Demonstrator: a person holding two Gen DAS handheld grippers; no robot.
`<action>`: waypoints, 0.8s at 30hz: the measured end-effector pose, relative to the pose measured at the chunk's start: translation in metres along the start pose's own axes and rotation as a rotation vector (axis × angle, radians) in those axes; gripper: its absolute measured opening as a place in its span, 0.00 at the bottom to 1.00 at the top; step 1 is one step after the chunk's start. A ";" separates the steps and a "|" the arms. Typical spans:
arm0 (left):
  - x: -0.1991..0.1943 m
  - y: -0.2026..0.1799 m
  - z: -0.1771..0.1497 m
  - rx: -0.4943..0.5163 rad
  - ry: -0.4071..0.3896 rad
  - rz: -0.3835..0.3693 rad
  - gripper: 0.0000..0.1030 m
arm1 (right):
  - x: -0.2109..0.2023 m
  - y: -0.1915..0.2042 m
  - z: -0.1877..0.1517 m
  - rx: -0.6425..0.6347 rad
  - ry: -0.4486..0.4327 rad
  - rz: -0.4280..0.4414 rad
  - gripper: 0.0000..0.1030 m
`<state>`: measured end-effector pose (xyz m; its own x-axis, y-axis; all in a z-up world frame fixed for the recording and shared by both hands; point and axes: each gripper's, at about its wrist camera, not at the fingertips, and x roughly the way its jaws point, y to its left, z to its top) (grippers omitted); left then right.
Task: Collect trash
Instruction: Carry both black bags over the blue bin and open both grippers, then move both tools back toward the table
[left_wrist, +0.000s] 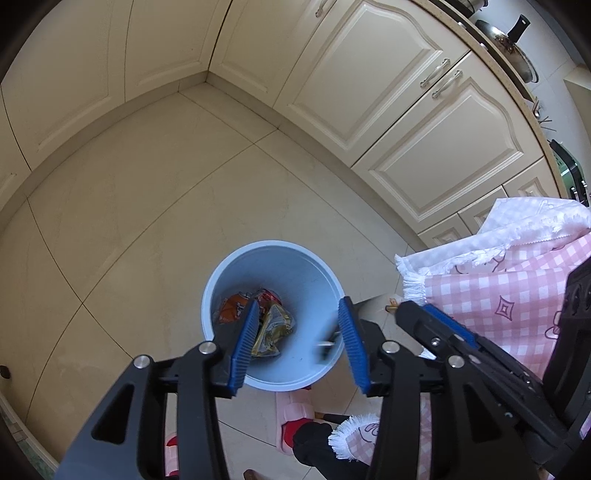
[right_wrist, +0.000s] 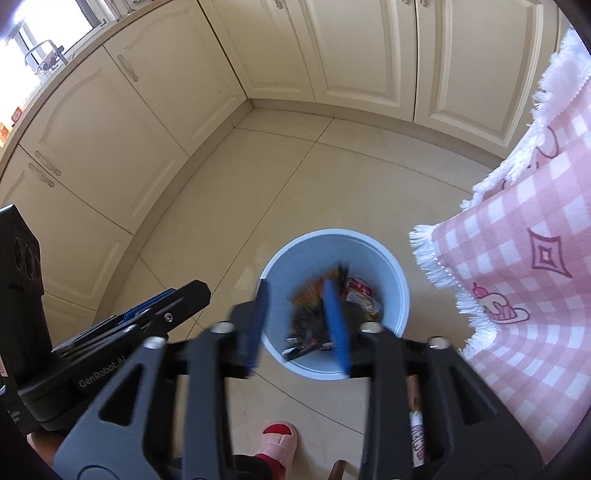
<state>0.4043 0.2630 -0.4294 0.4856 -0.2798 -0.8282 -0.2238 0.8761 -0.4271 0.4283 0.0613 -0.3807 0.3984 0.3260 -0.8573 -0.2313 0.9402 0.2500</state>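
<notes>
Broadly, item one on my list is the tiled kitchen floor (left_wrist: 155, 206), walled on two sides by cream cabinets (left_wrist: 417, 110) that meet in a corner, so the open tile is where the bin can stand clear of the doors; item two, a pink checked tablecloth (right_wrist: 532, 280) with white fringe, hanging over a table edge on my right, which I judge to be the surface the rubbish came from, since the bin sits just beside its drop; item three, the light blue trash bin (left_wrist: 314, 266), upright on the floor near a slippered foot (right_wrist: 279, 441) and directly below both tools, placed there so that anything let go falls inside; item four, my left gripper (left_wrist: 299, 343), angled down over the bin mouth with jaws parted and nothing between the blue pads; item five, my right gripper (right_wrist: 299, 325), likewise pointing down over the bin, its jaws apart and blurred, no pad pressing on anything that I can make out; item six, the trash itself: crumpled orange and gold snack wrappers (left_wrist: 271, 321) lying at the bottom of the bin, plus a small dark blurred scrap (left_wrist: 327, 347) near the inner wall, possibly falling; I judge this load delivered
</notes>
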 end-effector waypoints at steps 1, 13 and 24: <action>0.000 0.000 0.000 0.000 0.001 -0.003 0.43 | -0.002 0.000 0.000 -0.005 -0.005 -0.002 0.41; -0.054 -0.016 -0.015 0.037 -0.093 -0.007 0.43 | -0.072 0.021 -0.005 -0.126 -0.121 -0.087 0.42; -0.169 -0.130 -0.048 0.259 -0.225 -0.145 0.48 | -0.265 -0.008 -0.031 -0.140 -0.408 -0.204 0.48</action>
<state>0.3105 0.1774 -0.2517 0.6770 -0.3403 -0.6526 0.0684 0.9120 -0.4046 0.2965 -0.0358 -0.1693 0.7579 0.1746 -0.6286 -0.2185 0.9758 0.0075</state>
